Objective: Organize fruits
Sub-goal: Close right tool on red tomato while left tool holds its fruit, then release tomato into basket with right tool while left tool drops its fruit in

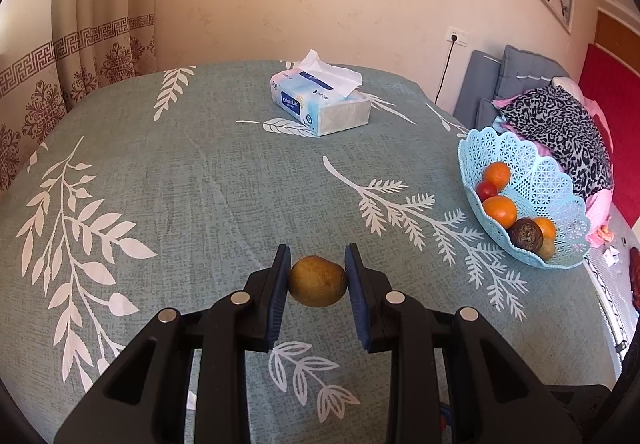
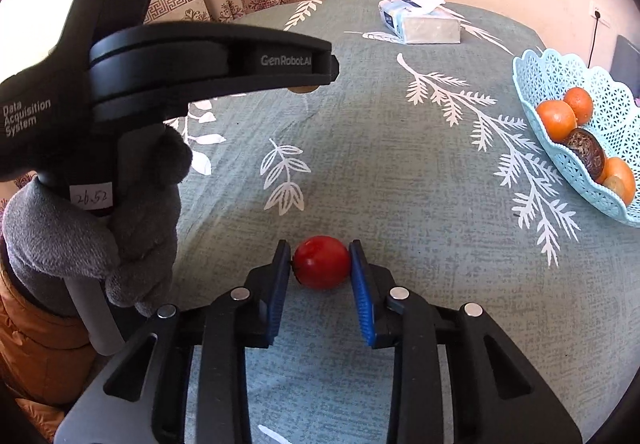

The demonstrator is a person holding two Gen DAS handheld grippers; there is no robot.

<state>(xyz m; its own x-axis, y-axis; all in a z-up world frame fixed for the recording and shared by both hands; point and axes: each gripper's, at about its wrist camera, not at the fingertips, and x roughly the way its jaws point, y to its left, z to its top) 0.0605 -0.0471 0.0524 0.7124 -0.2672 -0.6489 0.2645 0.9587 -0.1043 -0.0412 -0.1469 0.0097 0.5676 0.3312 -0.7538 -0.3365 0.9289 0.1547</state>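
My left gripper (image 1: 318, 272) is shut on a yellow-brown fruit (image 1: 318, 281), its blue pads pressing both sides, just above the cloth. My right gripper (image 2: 321, 264) is shut on a red fruit (image 2: 322, 262) that sits at or just above the cloth. A light blue lattice basket (image 1: 560, 180) stands at the right edge of the table and holds several fruits: oranges (image 1: 500, 210), a small red one (image 1: 487, 190) and a dark brown one (image 1: 526, 234). The basket also shows in the right wrist view (image 2: 608, 92). The left gripper's body (image 2: 168, 64), held by a grey-gloved hand (image 2: 100, 224), fills the left of the right wrist view.
The table wears a grey-green cloth with white leaf prints (image 1: 200, 172). A tissue box (image 1: 320, 100) lies at the far middle. Curtains (image 1: 60, 56) hang beyond the left edge. A bed with clothes (image 1: 560, 116) lies past the right edge.
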